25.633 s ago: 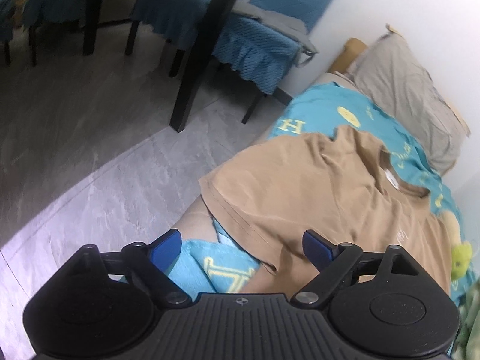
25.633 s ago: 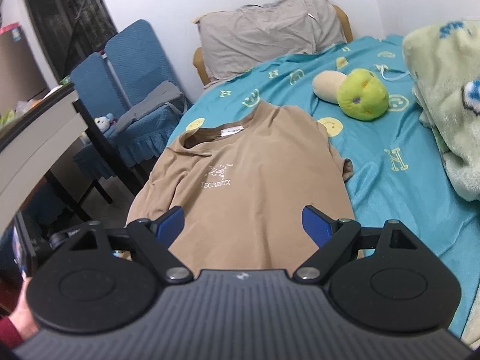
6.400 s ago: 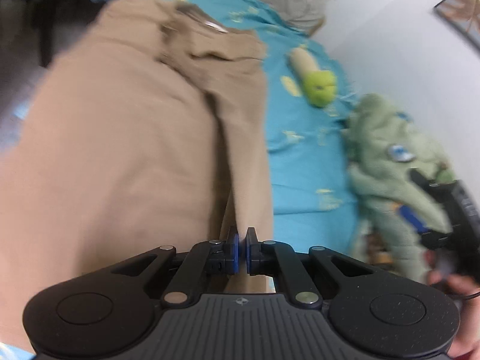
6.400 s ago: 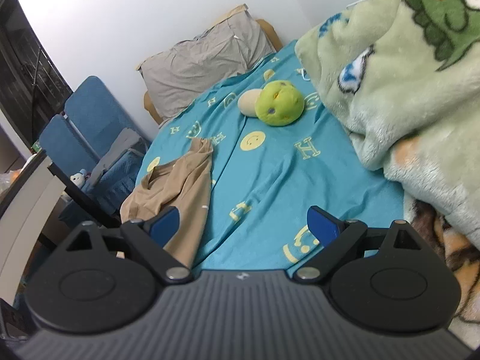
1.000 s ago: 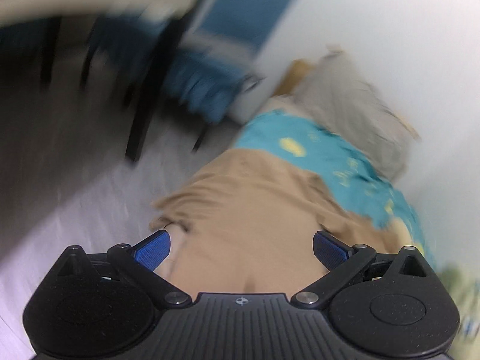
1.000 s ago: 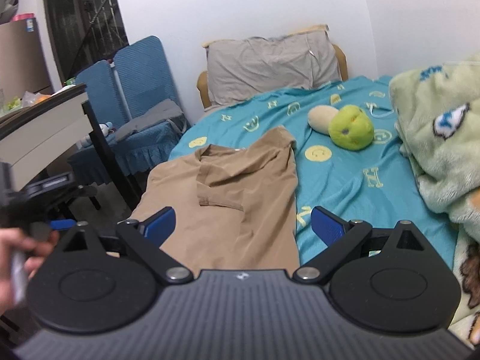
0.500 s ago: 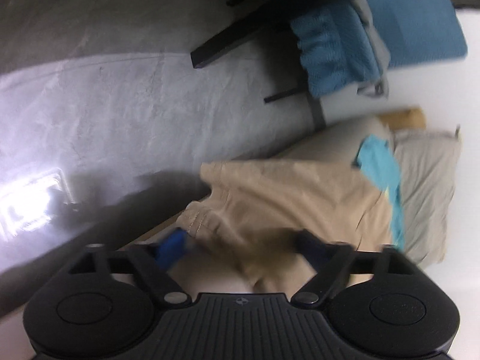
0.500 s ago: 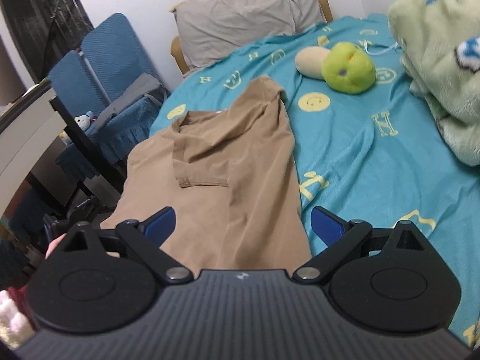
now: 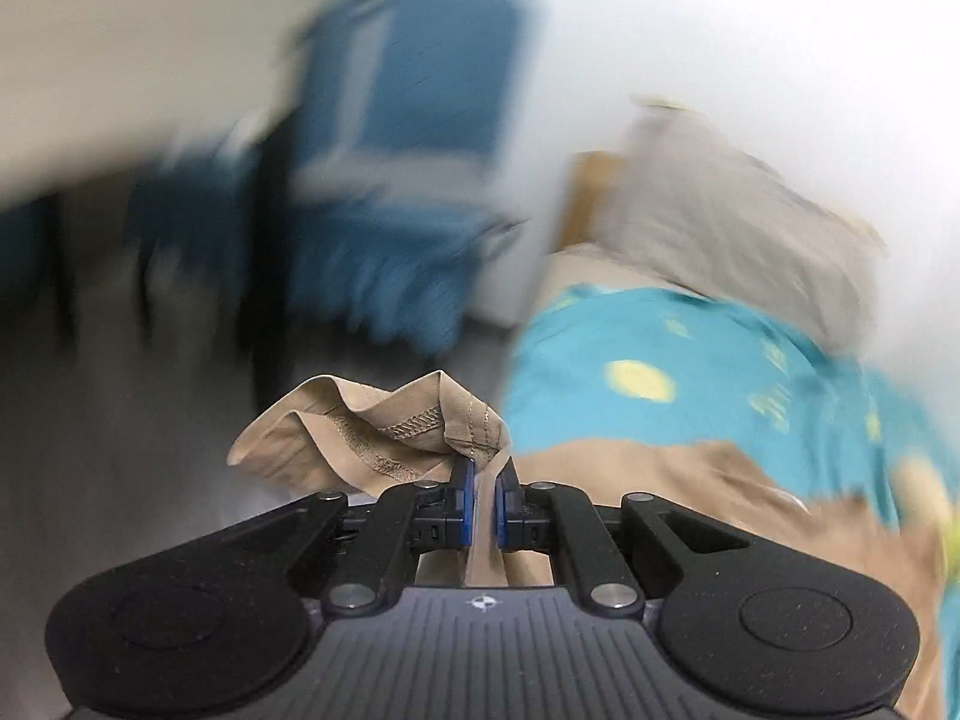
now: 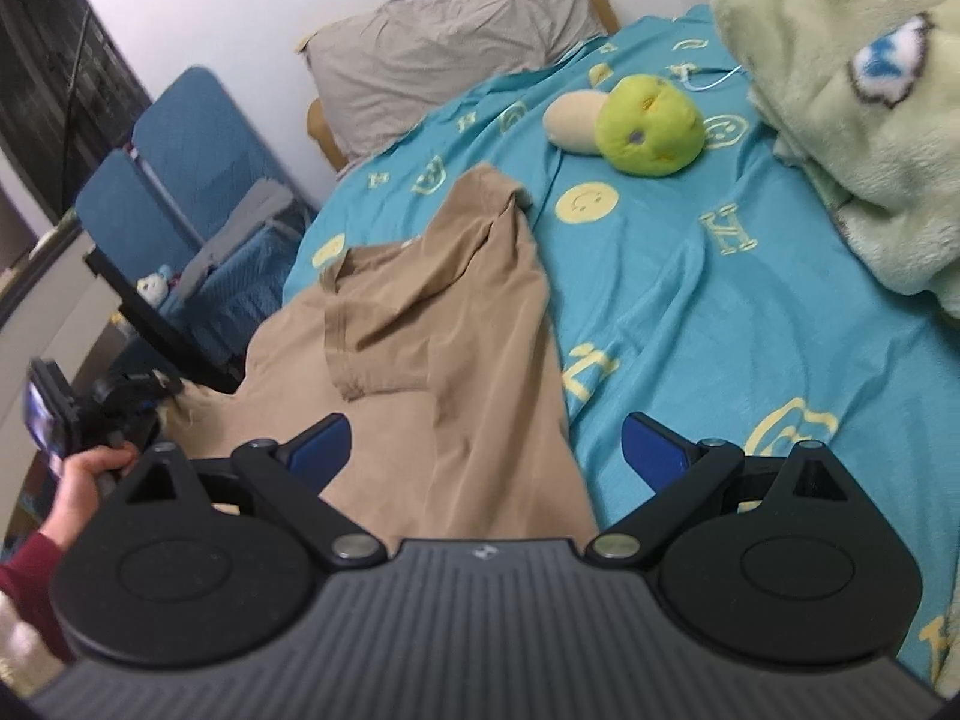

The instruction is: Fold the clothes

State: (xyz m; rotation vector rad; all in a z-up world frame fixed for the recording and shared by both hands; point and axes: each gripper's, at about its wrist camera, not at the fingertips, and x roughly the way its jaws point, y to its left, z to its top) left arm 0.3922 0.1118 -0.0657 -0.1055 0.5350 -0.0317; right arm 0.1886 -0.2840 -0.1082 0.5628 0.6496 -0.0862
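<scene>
A tan T-shirt (image 10: 456, 348) lies on the blue patterned bed sheet (image 10: 720, 312), its right side folded over the middle with a sleeve on top. My left gripper (image 9: 483, 489) is shut on the shirt's left sleeve hem (image 9: 384, 426) and holds it lifted at the bed's left edge; it also shows in the right wrist view (image 10: 153, 387). My right gripper (image 10: 486, 450) is open and empty above the shirt's lower part.
A grey pillow (image 10: 444, 54) lies at the head of the bed. A green and beige plush toy (image 10: 642, 120) sits right of the shirt. A light green blanket (image 10: 858, 102) is heaped at the right. Blue chairs (image 10: 180, 180) and a dark table stand left of the bed.
My left gripper has closed on the left sleeve hem and lifted it, swinging its view up from the floor. My right gripper has moved slightly closer over the shirt, still open.
</scene>
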